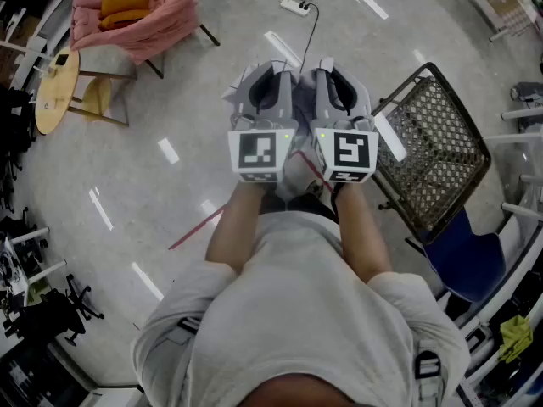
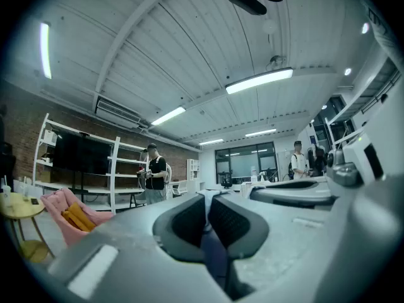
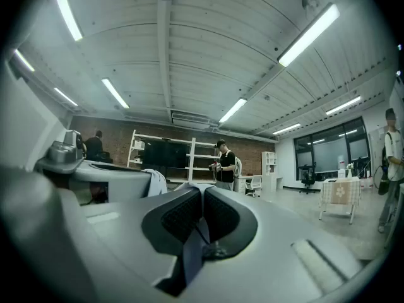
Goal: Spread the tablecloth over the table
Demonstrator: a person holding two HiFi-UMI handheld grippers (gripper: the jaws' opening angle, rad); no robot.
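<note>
Two grippers level and side by side ahead of the person's chest, marker cubes nearest the head camera.

Left gripper (image 2: 207, 197): jaws closed, pads pressed on a thin fold of the tablecloth (image 2: 213, 257), grey-blue in the gap, white at the tips.

Right gripper (image 3: 202, 193): jaws likewise closed tight on a fold of the same cloth, with a narrow strip trailing back from the pads toward the camera.

Tablecloth thus pinched in both pairs of jaws and held up off the floor (image 1: 170, 185). Remainder of it hard to make out beneath the grippers in the head view.

Well to the left of the left jaws: a pink armchair (image 1: 136, 15) with an orange cushion-like bundle (image 1: 123, 7) lying in its seat. Next to it, a small round wooden surface (image 1: 55, 91) carrying a small dark item.

Close to the right of the right jaws, lower down: a black wire-mesh frame (image 1: 437, 147), basket or seat not clear, contents not clear either. Blue chair (image 1: 467, 261) just beside it.

Beyond both jaws: a white power strip (image 1: 295, 7) on the floor. Farther ahead, in the gripper views, a person in a black top (image 3: 224, 166) before white shelving (image 3: 170, 156).
</note>
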